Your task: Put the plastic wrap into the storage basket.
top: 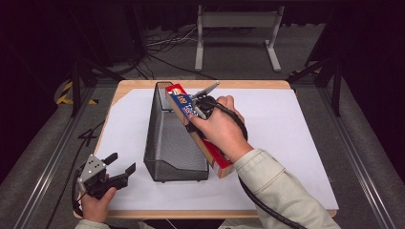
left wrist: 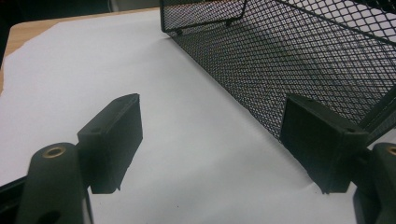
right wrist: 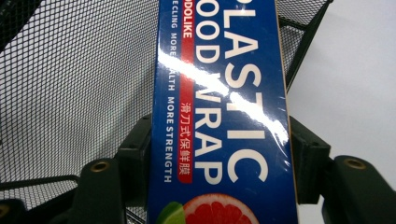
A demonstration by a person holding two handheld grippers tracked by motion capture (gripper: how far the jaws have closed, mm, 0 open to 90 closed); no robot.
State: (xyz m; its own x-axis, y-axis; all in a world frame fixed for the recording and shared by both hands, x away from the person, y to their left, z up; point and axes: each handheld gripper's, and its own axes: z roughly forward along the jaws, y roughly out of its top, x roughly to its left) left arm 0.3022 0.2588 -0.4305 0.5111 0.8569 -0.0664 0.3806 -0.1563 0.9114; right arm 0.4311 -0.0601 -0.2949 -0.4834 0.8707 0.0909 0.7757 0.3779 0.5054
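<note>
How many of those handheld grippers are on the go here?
2. The left gripper hovers open at the table's near-left corner; the right gripper clamps the food wrap box beside the mesh basket.

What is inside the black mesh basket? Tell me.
Nothing shows inside the mesh basket; its visible mesh floor is bare. The plastic wrap box, clamped in the right gripper, covers its right edge.

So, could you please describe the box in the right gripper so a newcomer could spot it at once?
On the white sheet stands a black mesh basket. Along its right side leans the long box, clamped in the right gripper. It is blue and red, lettered PLASTIC FOOD WRAP.
</note>
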